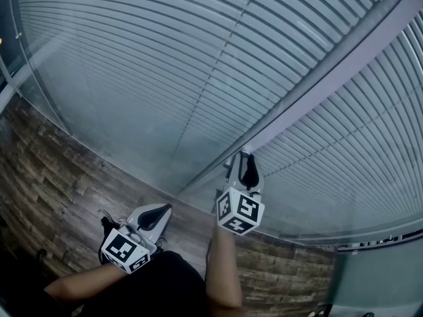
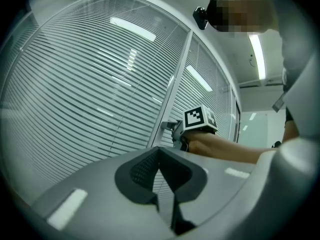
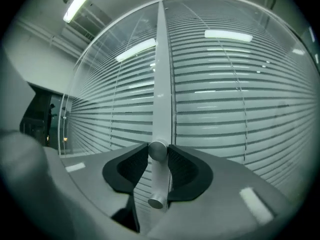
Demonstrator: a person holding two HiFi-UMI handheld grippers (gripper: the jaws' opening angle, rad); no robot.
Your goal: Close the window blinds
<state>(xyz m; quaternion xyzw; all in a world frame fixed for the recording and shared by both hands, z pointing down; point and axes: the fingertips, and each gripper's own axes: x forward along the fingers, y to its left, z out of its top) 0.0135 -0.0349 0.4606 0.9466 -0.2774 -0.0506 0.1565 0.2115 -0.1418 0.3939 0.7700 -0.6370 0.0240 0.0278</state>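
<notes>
Our right gripper (image 1: 246, 154) grips the blinds' metal knob (image 3: 158, 151).
Our left gripper (image 2: 159, 150) hangs closed, empty, facing the blinds (image 1: 165, 65).

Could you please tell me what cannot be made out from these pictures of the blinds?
Head view: the right gripper hides the knob.
Right gripper view: the pads cover the knob's sides; no turning mark shows.
All views: light reflections blur whether the blinds are fully shut.
Left gripper view: the left gripper blocks the blinds' lower edge.
</notes>
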